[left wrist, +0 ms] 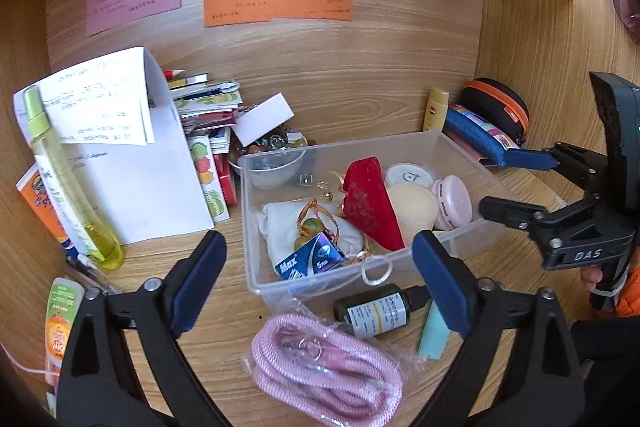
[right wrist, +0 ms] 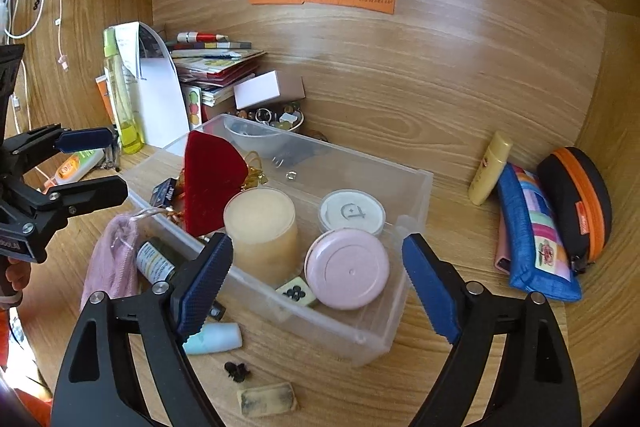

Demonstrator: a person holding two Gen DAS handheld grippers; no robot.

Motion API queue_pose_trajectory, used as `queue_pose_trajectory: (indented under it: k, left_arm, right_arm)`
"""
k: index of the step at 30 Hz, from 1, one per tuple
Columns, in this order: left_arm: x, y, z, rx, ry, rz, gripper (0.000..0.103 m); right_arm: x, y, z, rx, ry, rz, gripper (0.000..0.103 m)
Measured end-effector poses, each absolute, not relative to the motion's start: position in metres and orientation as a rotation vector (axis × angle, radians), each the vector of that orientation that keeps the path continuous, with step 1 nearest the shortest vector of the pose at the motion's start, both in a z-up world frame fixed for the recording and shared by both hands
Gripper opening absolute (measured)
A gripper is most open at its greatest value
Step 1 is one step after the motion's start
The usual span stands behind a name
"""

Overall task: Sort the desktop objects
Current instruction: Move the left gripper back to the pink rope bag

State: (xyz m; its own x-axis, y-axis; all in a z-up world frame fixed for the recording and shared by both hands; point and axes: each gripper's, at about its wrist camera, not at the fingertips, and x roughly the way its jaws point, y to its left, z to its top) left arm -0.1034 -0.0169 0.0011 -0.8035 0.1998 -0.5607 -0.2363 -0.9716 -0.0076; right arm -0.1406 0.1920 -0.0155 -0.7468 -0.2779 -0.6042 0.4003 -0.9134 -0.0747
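A clear plastic box (left wrist: 249, 223) stands mid-desk. It holds a red velvet wedge (left wrist: 370, 203), a cream jar (right wrist: 262, 227), a pink round tin (right wrist: 347, 269), a white-lidded tin (right wrist: 352, 214), a white pouch (left wrist: 288, 223), a blue "Max" packet (left wrist: 310, 259) and a die (right wrist: 297, 293). My left gripper (left wrist: 316, 253) is open before the box's near wall, nothing between its fingers. My right gripper (right wrist: 318, 251) is open too, hovering at the box's near right end, empty. Each gripper appears in the other's view: right gripper (left wrist: 516, 183), left gripper (right wrist: 104, 163).
In front of the box lie a dark dropper bottle (left wrist: 374, 311), a bagged pink cord (left wrist: 324, 367), a pale blue tube (right wrist: 214, 338) and a grubby eraser (right wrist: 266, 399). Papers, books and a green spray bottle (left wrist: 60, 171) crowd the left. Pouches (right wrist: 536, 235) and a yellow tube (right wrist: 489, 169) sit right.
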Motion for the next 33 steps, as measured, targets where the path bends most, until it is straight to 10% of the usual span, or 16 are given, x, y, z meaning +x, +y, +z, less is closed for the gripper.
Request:
queue_pose_trajectory:
  k: [33]
  left_arm:
    - [-0.088,-0.01,-0.074,-1.251,-0.006,2.741,0.102]
  right_arm:
    - [-0.09,0.186,-0.058,0.979,0.284,-2.508,0.088]
